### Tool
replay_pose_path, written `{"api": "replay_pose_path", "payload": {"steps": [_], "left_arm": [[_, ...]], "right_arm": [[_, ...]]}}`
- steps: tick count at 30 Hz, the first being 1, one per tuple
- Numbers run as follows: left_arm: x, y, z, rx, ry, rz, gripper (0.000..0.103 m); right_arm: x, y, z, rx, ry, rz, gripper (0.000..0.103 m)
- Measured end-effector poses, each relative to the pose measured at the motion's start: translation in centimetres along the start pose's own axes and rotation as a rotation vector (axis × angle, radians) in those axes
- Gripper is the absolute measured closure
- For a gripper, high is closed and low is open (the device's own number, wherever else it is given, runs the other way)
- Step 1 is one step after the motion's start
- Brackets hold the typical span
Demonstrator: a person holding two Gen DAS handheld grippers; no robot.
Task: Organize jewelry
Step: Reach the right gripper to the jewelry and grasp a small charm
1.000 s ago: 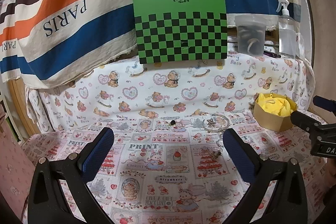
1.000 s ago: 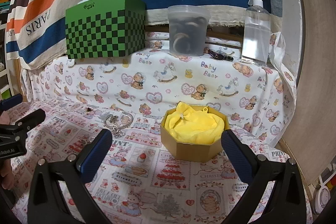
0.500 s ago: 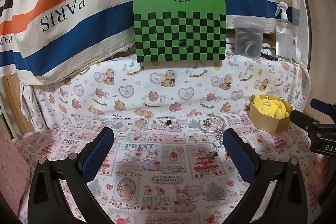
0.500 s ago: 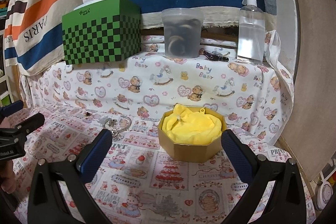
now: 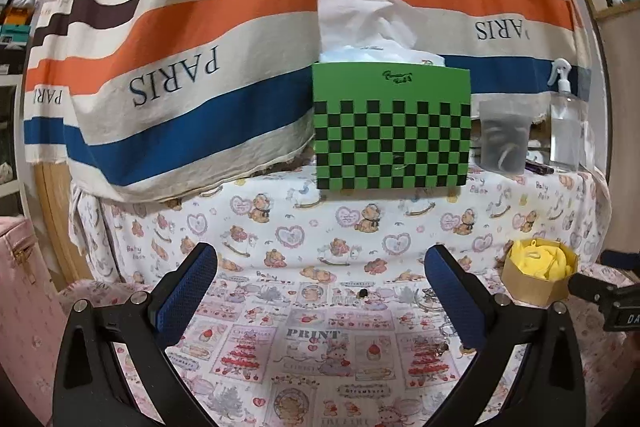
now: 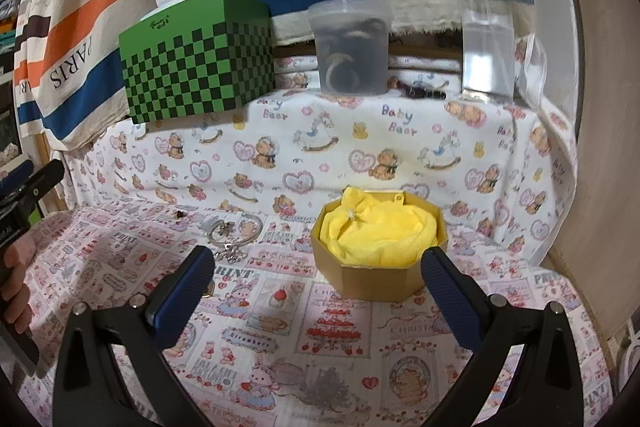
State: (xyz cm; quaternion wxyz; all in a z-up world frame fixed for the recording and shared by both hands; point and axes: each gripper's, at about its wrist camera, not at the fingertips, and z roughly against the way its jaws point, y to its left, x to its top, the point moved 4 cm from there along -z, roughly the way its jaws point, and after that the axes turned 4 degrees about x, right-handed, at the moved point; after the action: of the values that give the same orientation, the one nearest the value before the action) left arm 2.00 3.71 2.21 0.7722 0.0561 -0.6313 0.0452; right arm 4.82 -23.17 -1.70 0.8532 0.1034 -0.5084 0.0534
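Striped cloth: wide beige fabric with orange, blue and brown stripes and PARIS lettering (image 5: pixel 168 67), hanging across the back behind everything.
Table: surface under a pink-and-white cartoon-print cloth (image 6: pixel 320 339), with a raised ledge at the back draped in bear-and-heart print.
Tissue box: green cardboard cube with black checker pattern (image 6: pixel 196 67), on the ledge at the left, white tissue poking from the top.
Spray bottle: clear plastic bottle with white trigger head (image 6: pixel 488 27), upright at the right end of the ledge.
Plastic tub: translucent grey round container (image 6: pixel 350 47), on the ledge between tissue box and spray bottle, dark coiled contents blurred.
Jewelry box: octagonal tan cardboard box lined with crumpled yellow cloth (image 6: pixel 380 239), on the table just ahead of the right claw, near its right finger.
Left claw: black frame with blue ribbed pads (image 5: pixel 320 295), spread wide, holding nothing, hovering above the table.
Right claw: same black-and-blue build (image 6: pixel 318 295), spread wide, holding nothing, low over the table.
Bracelet: thin silver bangle with small dangling charms (image 6: pixel 234 227), flat on the table left of the jewelry box, apart from it.
Small dark piece: tiny dark jewelry item (image 6: pixel 181 214), on the table left of the bracelet, type too small to tell.
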Motion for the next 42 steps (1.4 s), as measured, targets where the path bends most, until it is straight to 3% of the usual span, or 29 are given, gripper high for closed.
{"api": "replay_pose_path", "payload": {"steps": [3, 6, 8, 12, 16, 23, 29, 31, 38, 42], "left_arm": [[-0.1, -0.1, 0.0, 0.019, -0.002, -0.028, 0.0], [-0.1, -0.1, 0.0, -0.035, 0.019, -0.023, 0.001], [-0.1, -0.2, -0.2, -0.037, 0.045, -0.025, 0.001], [-0.2, 0.5, -1.0, -0.031, 0.11, 0.008, 0.001], [-0.5, 2.0, -2.0, -0.027, 0.156, 0.075, 0.001], [-0.4, 3.4, -2.8, 0.0, 0.183, 0.104, 0.001], [0.0, 3.8, -2.4, -0.008, 0.18, 0.129, 0.001], [0.0, 3.8, -2.3, -0.011, 0.178, 0.131, 0.0], [-0.3, 3.6, -2.7, -0.007, 0.197, 0.135, 0.0], [-0.8, 2.6, -3.1, -0.004, 0.226, 0.083, 0.0]], "right_arm": [[0.0, 0.3, 0.0, 0.039, 0.02, 0.006, 0.003], [0.2, 0.9, -0.2, 0.066, 0.066, 0.014, 0.007], [0.4, 1.4, -0.5, 0.122, 0.102, -0.017, 0.013], [0.1, 3.5, -2.6, 0.153, 0.231, -0.012, 0.028], [-0.6, 5.7, -5.2, 0.164, 0.341, 0.004, 0.047], [-2.1, 9.1, -9.7, 0.111, 0.5, 0.044, 0.065], [-2.5, 10.3, -11.2, 0.055, 0.512, 0.09, 0.076], [-2.8, 10.4, -11.5, 0.065, 0.54, 0.065, 0.089], [-2.5, 10.4, -11.2, 0.065, 0.494, 0.048, 0.094], [-2.0, 9.0, -9.3, 0.096, 0.42, 0.009, 0.094]]}}
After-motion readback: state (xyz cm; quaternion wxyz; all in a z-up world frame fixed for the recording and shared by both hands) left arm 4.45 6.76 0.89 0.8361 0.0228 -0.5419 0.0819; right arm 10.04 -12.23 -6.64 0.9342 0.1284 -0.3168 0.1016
